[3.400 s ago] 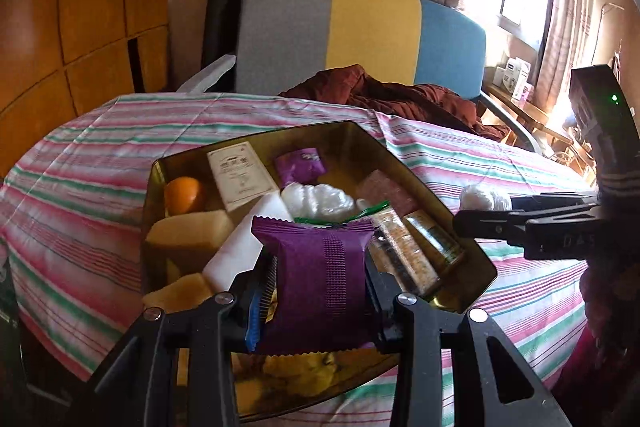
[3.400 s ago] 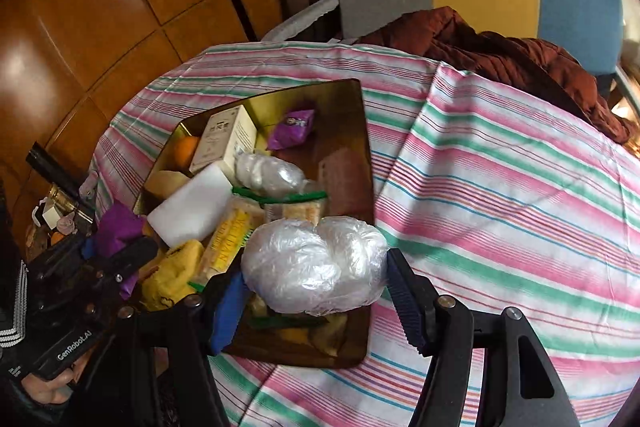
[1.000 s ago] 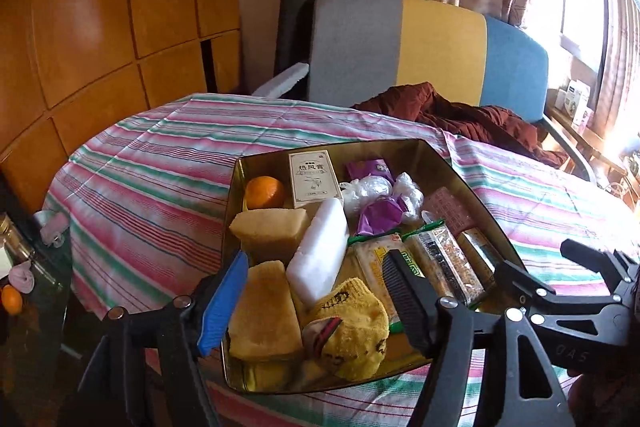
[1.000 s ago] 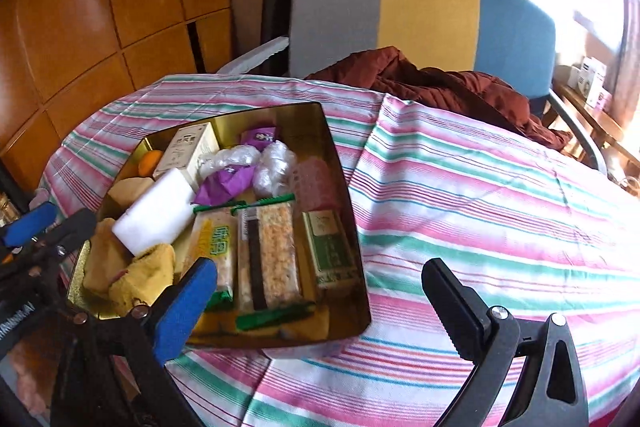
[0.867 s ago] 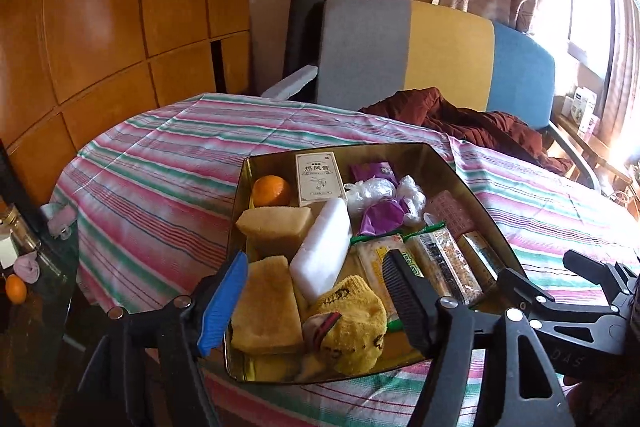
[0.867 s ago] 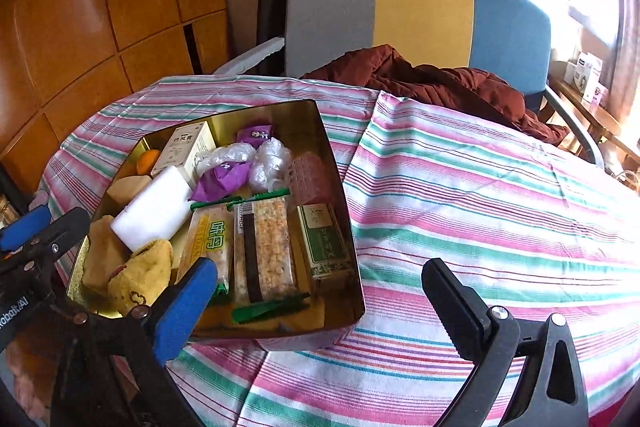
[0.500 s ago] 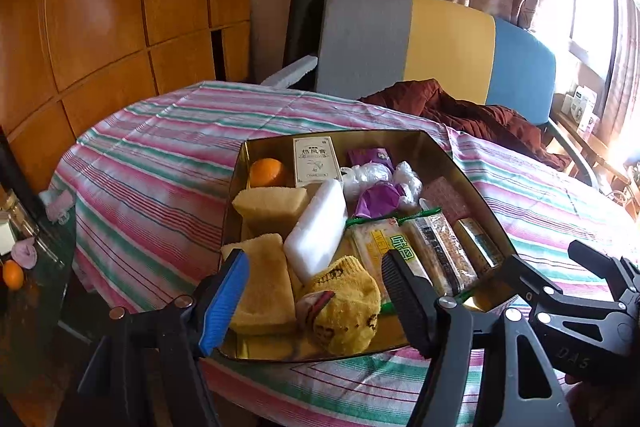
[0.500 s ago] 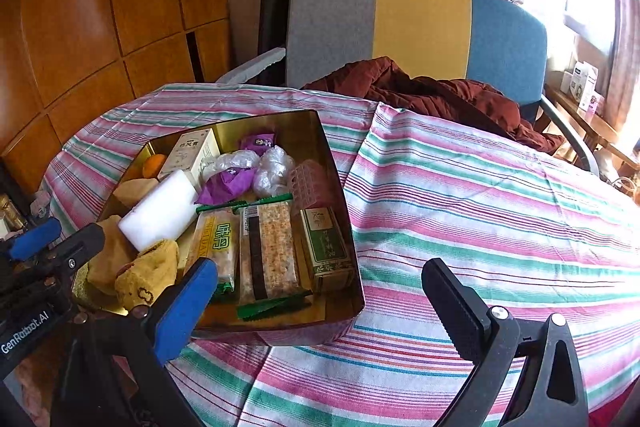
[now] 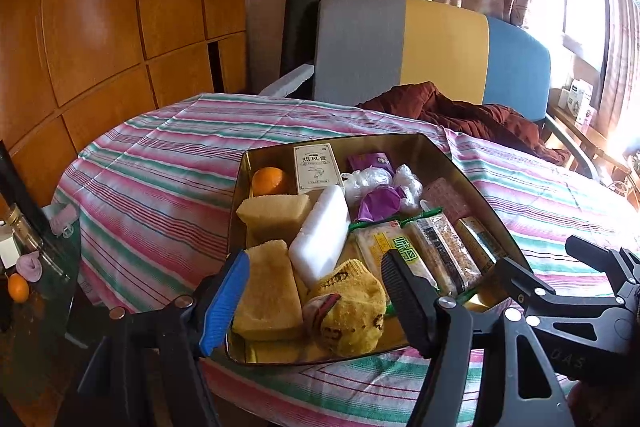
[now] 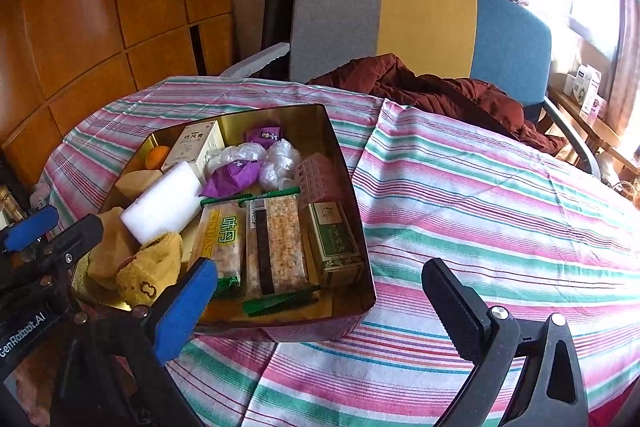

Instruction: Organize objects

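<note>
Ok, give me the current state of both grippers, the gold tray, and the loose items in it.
Left gripper: open, empty.
Right gripper: open, empty.
Gold metal tray: lidless, on the striped tablecloth, packed with items.
Purple snack packet: crumpled, in the tray.
White foam block: tilted on its neighbours.
Yellow knitted sock: bunched up at the near end.

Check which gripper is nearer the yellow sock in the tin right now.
Left. The left gripper stands open with the yellow sock between its fingers in its own view. The right gripper, also open, sits off the tin's right near corner, farther from it.
</note>
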### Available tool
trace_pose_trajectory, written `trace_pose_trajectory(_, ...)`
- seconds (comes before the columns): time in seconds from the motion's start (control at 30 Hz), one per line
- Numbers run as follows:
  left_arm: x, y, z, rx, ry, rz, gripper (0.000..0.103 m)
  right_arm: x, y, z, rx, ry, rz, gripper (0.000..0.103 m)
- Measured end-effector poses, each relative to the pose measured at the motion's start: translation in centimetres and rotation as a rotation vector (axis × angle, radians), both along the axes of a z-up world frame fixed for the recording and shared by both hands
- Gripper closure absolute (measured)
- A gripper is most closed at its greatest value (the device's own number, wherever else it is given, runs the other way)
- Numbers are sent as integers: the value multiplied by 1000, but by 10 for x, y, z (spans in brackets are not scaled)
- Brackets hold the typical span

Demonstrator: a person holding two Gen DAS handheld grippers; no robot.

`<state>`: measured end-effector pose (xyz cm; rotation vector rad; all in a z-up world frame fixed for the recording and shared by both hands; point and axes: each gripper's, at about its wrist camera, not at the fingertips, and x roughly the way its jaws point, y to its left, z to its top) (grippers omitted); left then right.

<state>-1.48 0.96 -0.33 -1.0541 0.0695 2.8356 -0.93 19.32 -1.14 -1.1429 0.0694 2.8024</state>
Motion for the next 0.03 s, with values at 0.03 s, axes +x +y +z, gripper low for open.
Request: trace_pose_trajectory(0.03,0,-1,0,3,-3,1,33,0,-1,0,1,2,1,0)
